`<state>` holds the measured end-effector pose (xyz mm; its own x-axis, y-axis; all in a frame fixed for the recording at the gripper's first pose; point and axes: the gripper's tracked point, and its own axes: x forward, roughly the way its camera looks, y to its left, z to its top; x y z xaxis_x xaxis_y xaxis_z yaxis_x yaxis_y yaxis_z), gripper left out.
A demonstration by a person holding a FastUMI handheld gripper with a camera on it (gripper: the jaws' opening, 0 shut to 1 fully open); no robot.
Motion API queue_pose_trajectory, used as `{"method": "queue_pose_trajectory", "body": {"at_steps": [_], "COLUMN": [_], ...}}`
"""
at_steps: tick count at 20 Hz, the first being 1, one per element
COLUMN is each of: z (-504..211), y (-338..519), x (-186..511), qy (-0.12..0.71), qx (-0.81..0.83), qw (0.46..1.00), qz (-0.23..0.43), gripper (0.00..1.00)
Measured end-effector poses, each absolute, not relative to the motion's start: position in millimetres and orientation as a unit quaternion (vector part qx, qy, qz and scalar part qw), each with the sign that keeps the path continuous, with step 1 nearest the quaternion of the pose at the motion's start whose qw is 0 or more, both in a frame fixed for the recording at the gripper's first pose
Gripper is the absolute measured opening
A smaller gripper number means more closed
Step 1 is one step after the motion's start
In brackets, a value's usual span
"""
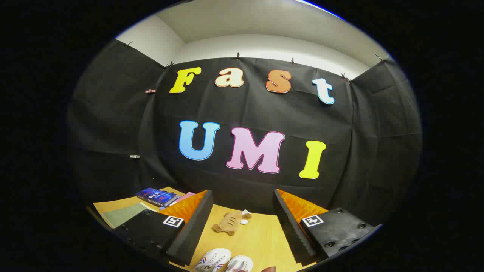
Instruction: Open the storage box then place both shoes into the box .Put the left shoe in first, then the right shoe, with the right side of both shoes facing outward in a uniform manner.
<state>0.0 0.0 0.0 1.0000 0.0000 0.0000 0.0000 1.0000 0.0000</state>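
Below, gripper [242, 230] agape above white shoes [223, 262] on table [261, 238]

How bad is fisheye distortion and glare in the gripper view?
Gripper view: strong barrel distortion, so the wooden table's far edge curves; no glare, lighting soft and even; the tan bear-shaped toy between the open hand-held gripper's fingers is sharp; the white sneakers nearest the lens are cut off.
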Motion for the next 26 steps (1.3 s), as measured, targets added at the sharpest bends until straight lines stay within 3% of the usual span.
{"method": "queue_pose_trajectory", "body": {"at_steps": [17,20,26], "z": [2,2,-32], "y": [9,25,62], "x": [-3,-5,1], "qy": [-0.002,-0.006,0.062], "qx": [0.0,0.019,0.103], "qw": [1.0,0.998,0.98], "qz": [0.017,0.055,0.159], "gripper": [0.97,0.97,0.97]}}
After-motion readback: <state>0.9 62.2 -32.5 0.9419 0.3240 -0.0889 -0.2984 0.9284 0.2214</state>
